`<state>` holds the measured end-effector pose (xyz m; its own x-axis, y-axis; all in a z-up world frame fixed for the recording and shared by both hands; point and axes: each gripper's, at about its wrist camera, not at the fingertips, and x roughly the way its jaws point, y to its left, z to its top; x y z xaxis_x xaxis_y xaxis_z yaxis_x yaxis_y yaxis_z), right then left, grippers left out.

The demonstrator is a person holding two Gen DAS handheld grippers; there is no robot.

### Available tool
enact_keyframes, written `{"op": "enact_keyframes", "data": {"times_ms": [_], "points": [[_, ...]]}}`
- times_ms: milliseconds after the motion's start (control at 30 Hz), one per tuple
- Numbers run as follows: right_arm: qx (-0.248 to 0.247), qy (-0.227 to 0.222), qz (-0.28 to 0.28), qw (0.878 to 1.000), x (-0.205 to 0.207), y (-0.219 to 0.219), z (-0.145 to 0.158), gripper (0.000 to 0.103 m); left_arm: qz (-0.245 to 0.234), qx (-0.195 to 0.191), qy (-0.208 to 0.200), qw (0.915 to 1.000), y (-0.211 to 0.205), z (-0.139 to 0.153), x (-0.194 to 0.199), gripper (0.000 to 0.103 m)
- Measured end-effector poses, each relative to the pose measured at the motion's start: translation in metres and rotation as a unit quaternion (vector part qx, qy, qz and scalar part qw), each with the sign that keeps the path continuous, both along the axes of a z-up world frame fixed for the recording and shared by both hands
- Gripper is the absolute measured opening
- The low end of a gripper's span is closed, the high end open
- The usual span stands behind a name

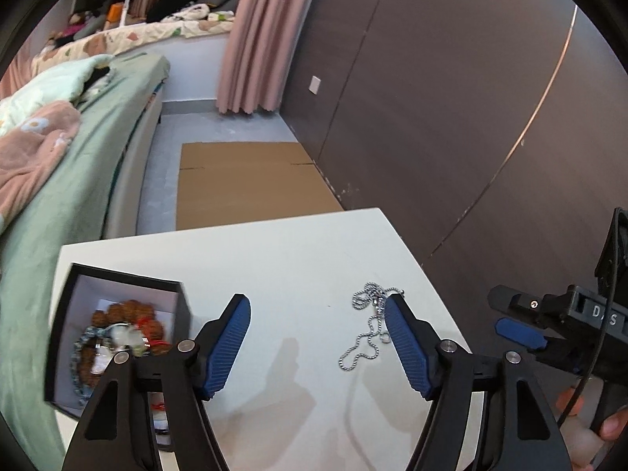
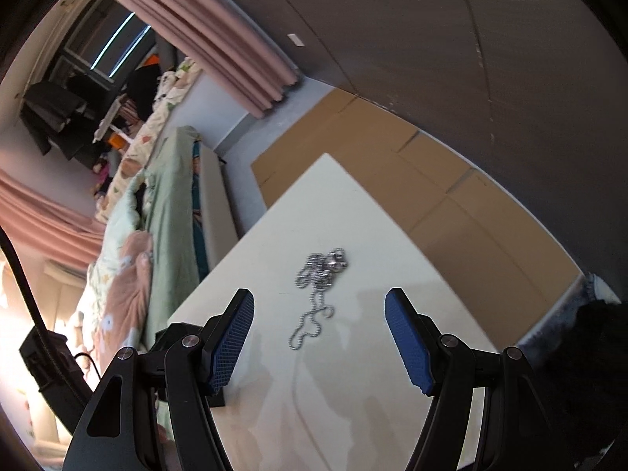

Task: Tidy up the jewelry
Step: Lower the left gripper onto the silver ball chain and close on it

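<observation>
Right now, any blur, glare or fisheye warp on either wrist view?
Left wrist view: strong fisheye bend on the dark wall panels; the black open box of jewelry is smeared by motion, the silver ball-chain necklace fairly sharp. Right wrist view: horizon tilted, necklace slightly blurred, blown-out glare at the lower left edge, soft gripper shadows on the white table.

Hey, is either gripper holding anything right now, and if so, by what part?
Nothing is held. Left gripper and right gripper both stand open and empty; the silver chain lies loose on the white table.
</observation>
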<state>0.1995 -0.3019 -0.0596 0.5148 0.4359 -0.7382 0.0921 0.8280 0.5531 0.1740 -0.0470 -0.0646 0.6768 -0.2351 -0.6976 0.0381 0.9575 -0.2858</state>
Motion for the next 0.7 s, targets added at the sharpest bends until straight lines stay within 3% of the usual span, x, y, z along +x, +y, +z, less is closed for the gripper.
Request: {"op": "enact_keyframes", "data": {"times_ms": [300, 433, 700], "points": [[0.009, 0.037, -0.018, 0.999, -0.003, -0.029, -0.010, 0.070, -0.036, 0.010, 0.009, 0.9992, -0.041, -0.017, 0.018, 0.072], [-0.003, 0.045, -0.026, 0.999, -0.003, -0.042, -0.012, 0.070, -0.064, 0.038, 0.003, 0.9972, -0.066, -0.023, 0.028, 0.072], [-0.028, 0.072, -0.053, 0.996, 0.006, -0.069, -0.026, 0.070, -0.087, 0.075, 0.042, 0.9925, -0.097, -0.050, 0.048, 0.072]]}}
